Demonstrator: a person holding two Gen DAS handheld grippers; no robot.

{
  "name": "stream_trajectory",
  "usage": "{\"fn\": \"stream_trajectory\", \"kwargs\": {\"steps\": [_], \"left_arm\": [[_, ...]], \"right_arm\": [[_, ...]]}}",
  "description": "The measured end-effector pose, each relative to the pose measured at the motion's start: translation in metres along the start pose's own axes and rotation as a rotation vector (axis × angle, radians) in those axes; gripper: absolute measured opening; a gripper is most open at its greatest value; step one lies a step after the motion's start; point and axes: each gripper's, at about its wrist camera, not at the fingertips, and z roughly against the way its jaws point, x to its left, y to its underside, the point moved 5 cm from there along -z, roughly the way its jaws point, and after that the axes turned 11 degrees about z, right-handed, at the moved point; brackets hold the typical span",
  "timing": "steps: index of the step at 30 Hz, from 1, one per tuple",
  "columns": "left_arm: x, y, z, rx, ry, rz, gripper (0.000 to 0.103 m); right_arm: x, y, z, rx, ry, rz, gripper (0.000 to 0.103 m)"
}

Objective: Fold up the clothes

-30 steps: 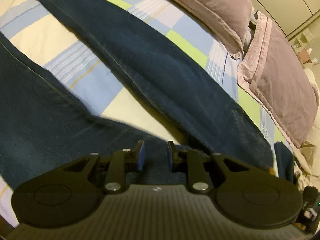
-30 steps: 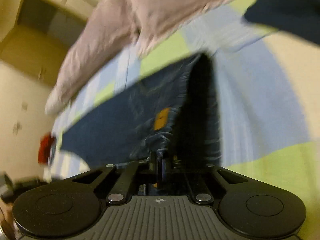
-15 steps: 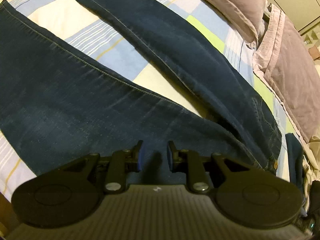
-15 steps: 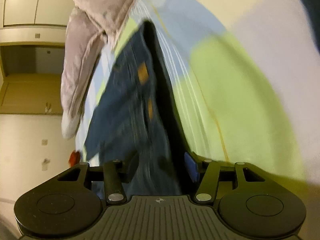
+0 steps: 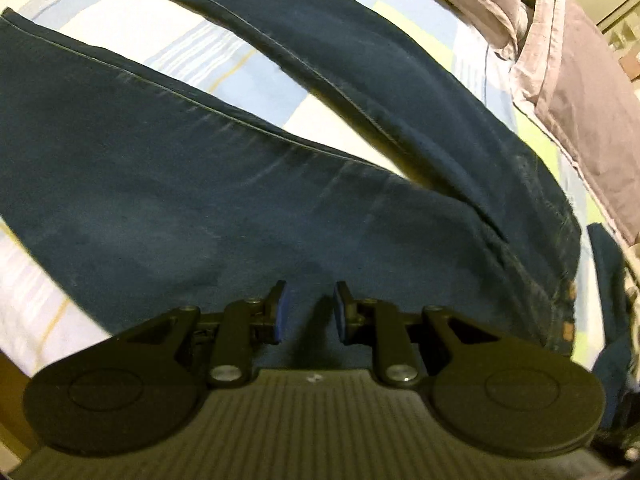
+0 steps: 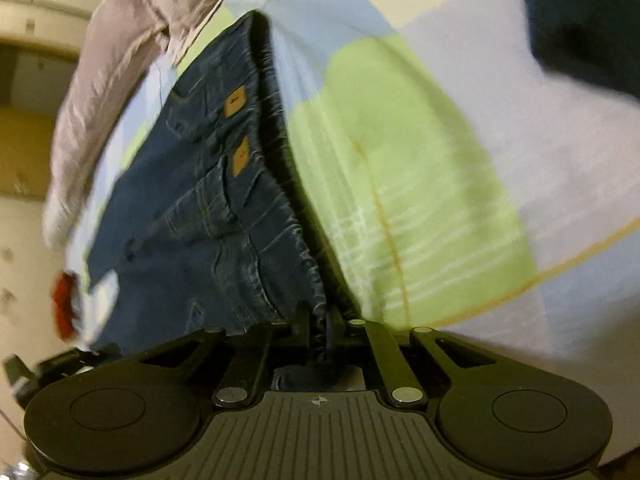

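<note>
Your left gripper (image 5: 308, 308) hangs over the jeans (image 5: 200, 200), pointing steeply down at the wide dark denim where the two legs meet. Its jaws stand partly apart, with a clear gap between the blue pads (image 5: 280, 312). Denim fills the view behind that gap, but the pads grip nothing; whether the tips touch the cloth you cannot tell from here. The two legs run away from you toward the far left, splitting over the checked bedsheet (image 5: 224, 68). The pillows (image 5: 580, 80) lie along the far right edge, apart from the jeans.

Your right gripper (image 6: 326, 324) has its jaws nearly together, and they have just been closing. A gathered ridge of the jeans' waistband (image 6: 292, 216) runs straight into the narrow slot between them, and the pads press on it. The waistband edge stretches away from the jaws toward the far pillows, with two tan patches (image 6: 238, 130) on the denim just left of that edge. The green and pale squares of the sheet lie to the right of the held edge.
</note>
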Motion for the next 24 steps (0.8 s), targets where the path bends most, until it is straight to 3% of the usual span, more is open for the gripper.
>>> {"fn": "stream_trajectory", "kwargs": {"steps": [1, 2, 3, 4, 6, 8, 10, 12, 15, 18, 20, 23, 24], "left_arm": [[0.003, 0.0, 0.001, -0.006, -0.008, -0.01, 0.018], [0.004, -0.001, 0.002, -0.015, -0.011, -0.024, 0.018], [0.005, -0.001, 0.002, -0.024, -0.015, -0.047, 0.018], [0.006, -0.002, 0.001, -0.034, -0.02, -0.071, 0.018], [0.008, -0.001, -0.001, -0.051, -0.028, -0.118, 0.018], [0.011, 0.0, -0.005, -0.066, -0.03, -0.162, 0.018], [0.016, 0.0, -0.009, -0.085, -0.037, -0.22, 0.02], [0.036, -0.006, -0.008, -0.136, -0.096, -0.289, 0.019], [0.074, -0.021, -0.002, -0.207, -0.183, -0.36, 0.006], [0.143, -0.061, 0.01, -0.263, -0.307, -0.28, 0.007], [0.178, -0.101, 0.02, -0.295, -0.317, -0.232, 0.007], [0.213, -0.152, 0.037, -0.346, -0.458, -0.203, 0.007], [0.221, -0.164, 0.046, -0.366, -0.452, -0.19, 0.006]], "right_arm": [[0.008, -0.003, 0.007, -0.016, 0.08, 0.041, 0.018], [0.015, -0.007, 0.014, -0.032, 0.16, 0.082, 0.039], [0.024, -0.008, 0.02, -0.077, 0.243, 0.135, 0.043], [0.033, -0.008, 0.027, -0.135, 0.328, 0.192, 0.043], [0.057, -0.01, 0.027, -0.217, 0.397, 0.314, 0.043], [0.087, -0.005, 0.008, -0.242, 0.39, 0.444, 0.043], [0.104, 0.007, -0.018, -0.213, 0.394, 0.518, 0.043], [0.104, 0.024, -0.039, -0.172, 0.439, 0.521, 0.043], [0.104, 0.04, -0.048, -0.153, 0.511, 0.483, 0.043], [0.107, 0.043, -0.041, -0.144, 0.568, 0.397, 0.043], [0.119, 0.046, -0.036, -0.151, 0.611, 0.371, 0.043], [0.15, 0.052, -0.033, -0.202, 0.64, 0.379, 0.043], [0.165, 0.055, -0.038, -0.219, 0.637, 0.391, 0.043]]}}
